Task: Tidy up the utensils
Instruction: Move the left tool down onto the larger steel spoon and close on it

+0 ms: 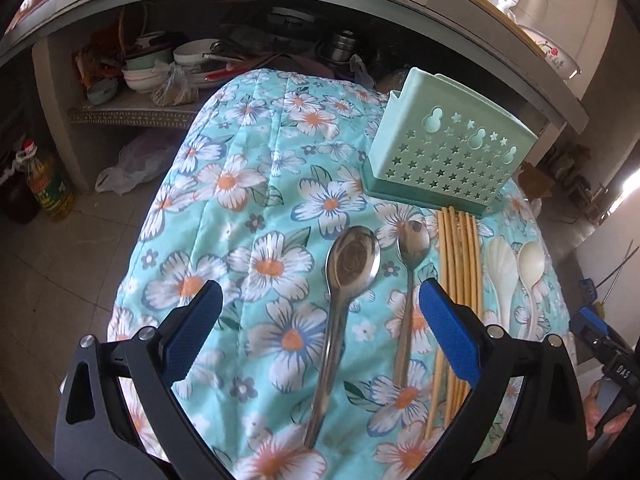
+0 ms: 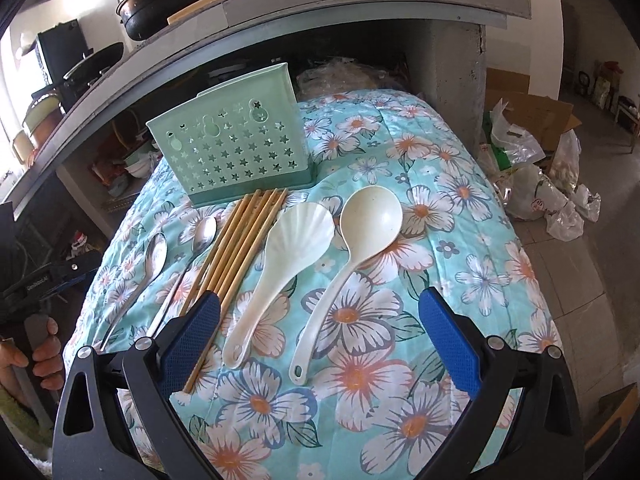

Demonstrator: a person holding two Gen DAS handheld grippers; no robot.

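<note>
A mint-green utensil holder with star holes stands at the far end of a floral cloth; it also shows in the right wrist view. In front of it lie a large metal spoon, a smaller metal spoon, several bamboo chopsticks, a white shell-shaped rice paddle and a white ladle. My left gripper is open above the metal spoons. My right gripper is open above the paddle and ladle handles. Both are empty.
A concrete counter overhangs behind the holder, with shelves of bowls and pots below. An oil bottle stands on the floor at left. Plastic bags and cardboard lie on the floor at right.
</note>
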